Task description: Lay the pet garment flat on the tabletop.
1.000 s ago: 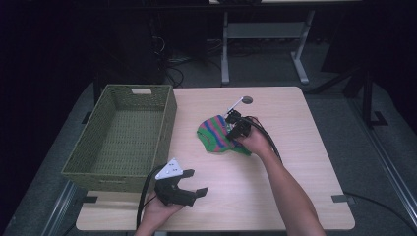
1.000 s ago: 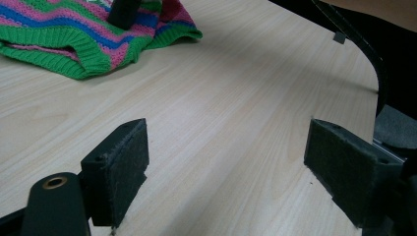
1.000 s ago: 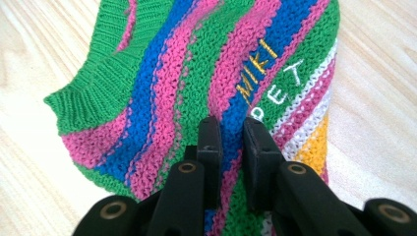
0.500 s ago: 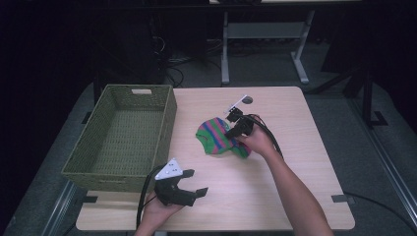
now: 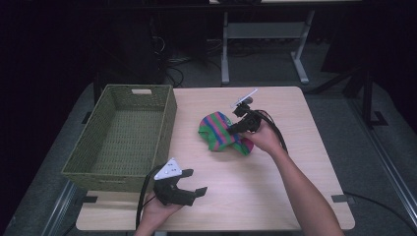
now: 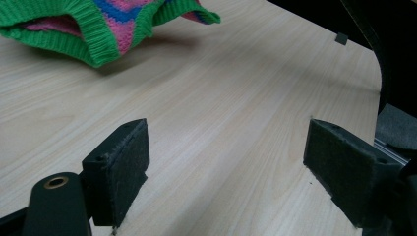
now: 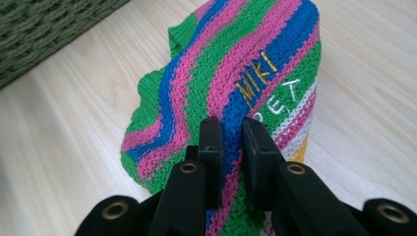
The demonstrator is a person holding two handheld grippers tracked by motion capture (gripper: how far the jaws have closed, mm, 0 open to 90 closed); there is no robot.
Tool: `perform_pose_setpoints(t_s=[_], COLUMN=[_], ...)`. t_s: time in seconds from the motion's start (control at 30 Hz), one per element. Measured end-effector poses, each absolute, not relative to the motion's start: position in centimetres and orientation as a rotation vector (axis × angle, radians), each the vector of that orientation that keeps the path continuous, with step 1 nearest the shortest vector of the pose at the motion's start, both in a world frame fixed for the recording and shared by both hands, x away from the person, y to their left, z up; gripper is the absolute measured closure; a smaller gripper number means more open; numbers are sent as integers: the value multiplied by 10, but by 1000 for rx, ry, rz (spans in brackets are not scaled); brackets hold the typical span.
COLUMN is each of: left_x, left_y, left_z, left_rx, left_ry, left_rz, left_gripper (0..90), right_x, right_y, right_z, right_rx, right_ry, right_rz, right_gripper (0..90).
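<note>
Writing: yellow letters reading "MIKI" are showing on the striped knit cloth [image 7: 231,73], with white letters under them that are too hard to read.
Cloth: it is lying bunched up near the middle of the table [image 5: 295,162], in green, pink and blue stripes, a little way from the basket [image 5: 98,162]. In the left gripper view its green edge [image 6: 93,39] is sitting at the top, far from the jaws.
Right gripper [image 5: 239,127]: its jaws are pinching a fold of the cloth between them, nearly closed.
Right hand [image 5: 265,137]: it is reaching in from the right, with the arm stretching across the table.
Left gripper [image 5: 194,187]: its jaws are standing wide apart with nothing between them, just over bare wood.
Left hand [image 5: 157,214]: it is staying low at the near edge of the table, just in front of the basket.
Table: it is light wood with round corners.
Basket: it is green and woven, sitting on the left side.
Room: it is dark, with a grey floor, cables and a metal stand [image 5: 265,44] behind the table.
</note>
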State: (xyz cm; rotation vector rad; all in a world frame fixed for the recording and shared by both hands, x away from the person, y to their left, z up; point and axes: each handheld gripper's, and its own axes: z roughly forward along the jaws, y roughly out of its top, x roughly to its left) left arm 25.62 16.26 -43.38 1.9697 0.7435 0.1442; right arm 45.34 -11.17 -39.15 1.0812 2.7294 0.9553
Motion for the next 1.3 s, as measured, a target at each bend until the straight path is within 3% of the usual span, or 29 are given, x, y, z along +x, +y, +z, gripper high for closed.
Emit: perform_pose_setpoints(t_s=[0.9, 1.3], left_x=[251, 246], left_y=[167, 168], left_z=[-429, -427], left_rx=[1949, 1932], left_ry=[737, 734], left_rz=[172, 184], left_gripper=[171, 171], right_x=[386, 344], right_y=[-143, -161], right_z=[-347, -351], right_rx=[937, 895], right_ry=[2724, 2737], right_rz=[1080, 1140], right_gripper=[797, 796])
